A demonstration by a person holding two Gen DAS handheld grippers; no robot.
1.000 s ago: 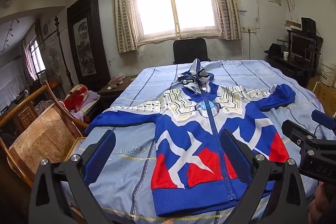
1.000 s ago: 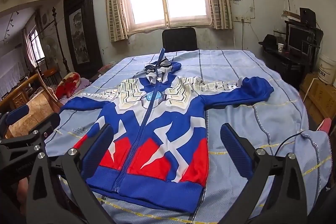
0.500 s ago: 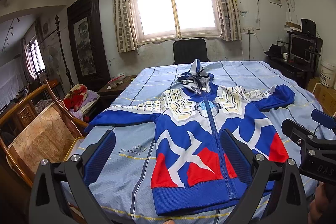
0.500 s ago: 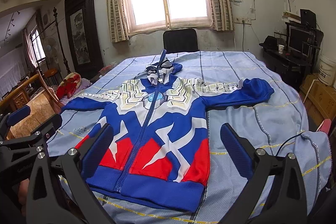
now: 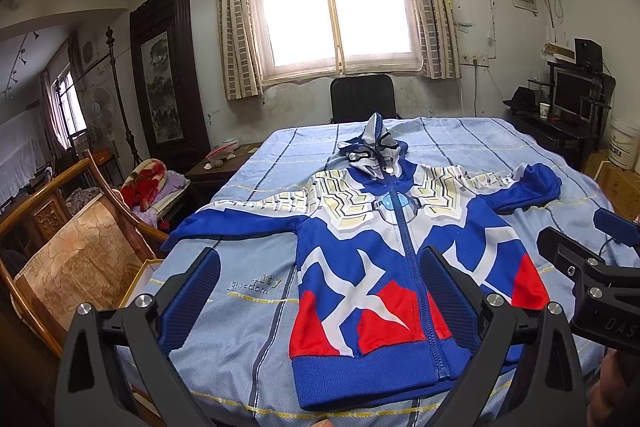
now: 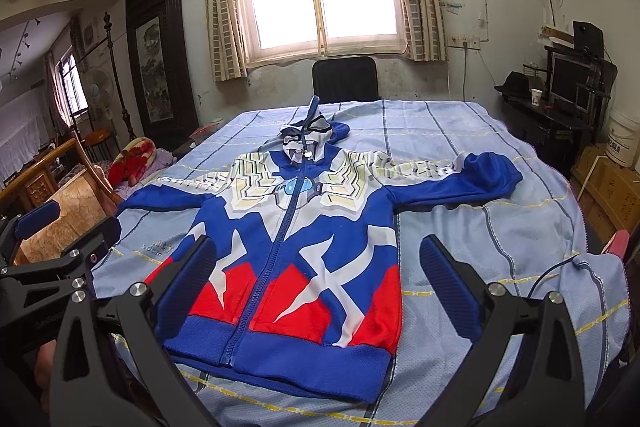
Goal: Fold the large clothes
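Note:
A blue, red and white zip-up hooded jacket lies flat and face up on a light blue cloth, sleeves spread to both sides, hood pointing to the far side. It also shows in the right wrist view. My left gripper is open and empty, held above the jacket's near hem, over its left half. My right gripper is open and empty above the hem, over the right half. Each gripper shows at the edge of the other's view.
The cloth covers a large table. A wooden chair stands at the near left. A black office chair stands at the far side under the window. A desk with a monitor and boxes are at the right.
Both grippers have drifted slightly, still open, and the jacket has not moved.

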